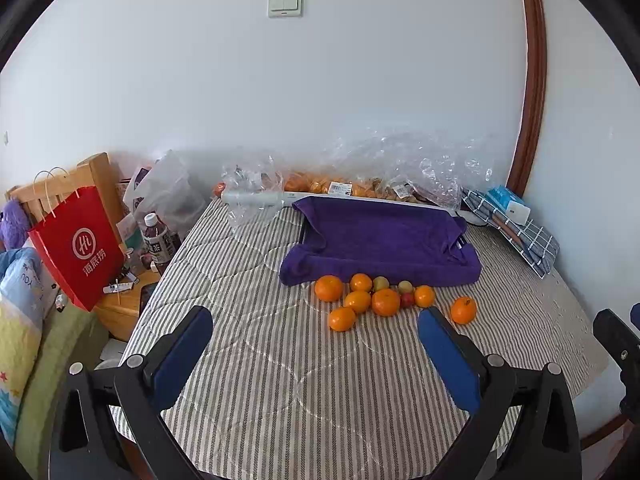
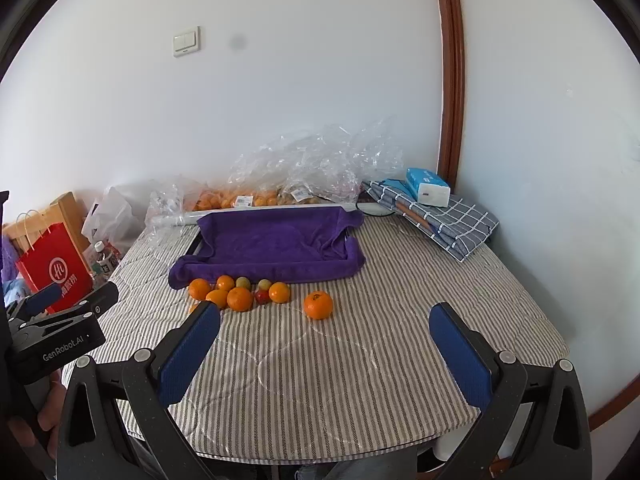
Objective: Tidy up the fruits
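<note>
Table [image 1: 280, 400], striped quilted cover, set against a white wall; a wall switch [image 1: 285, 4] high on it

Plastic bags [image 1: 400, 160], clear and crumpled, along the far edge, holding more oranges; a pale tube [image 1: 256, 199] lies before them

Tray [image 2: 272, 248], draped in a purple towel, mid-table, nothing seen in it

Checked cloth [image 2: 448, 216], folded, far right corner, with a tissue pack [image 2: 427, 187] on top

Red bag [image 1: 80, 246], paper, off the left edge beside a wooden headboard; a bottle [image 1: 158, 236] stands next to it

Left gripper [image 1: 316, 332]: blue pads spread wide, nothing between them, low over the near table, well short of the fruit

Right gripper [image 2: 324, 326]: pads likewise wide apart and bare, near the lone orange [image 2: 318, 305], which sits between the pads' lines of sight but beyond the tips

Fruit cluster [image 1: 372, 296]: six oranges bunched just before the tray's near rim, touching one another

Small fruits among them: two yellow-green ones [image 1: 381, 283] against the towel edge, one red fruit [image 1: 407, 300] wedged between oranges

The lone orange lies apart, right of the cluster, with bare cover all round it
</note>
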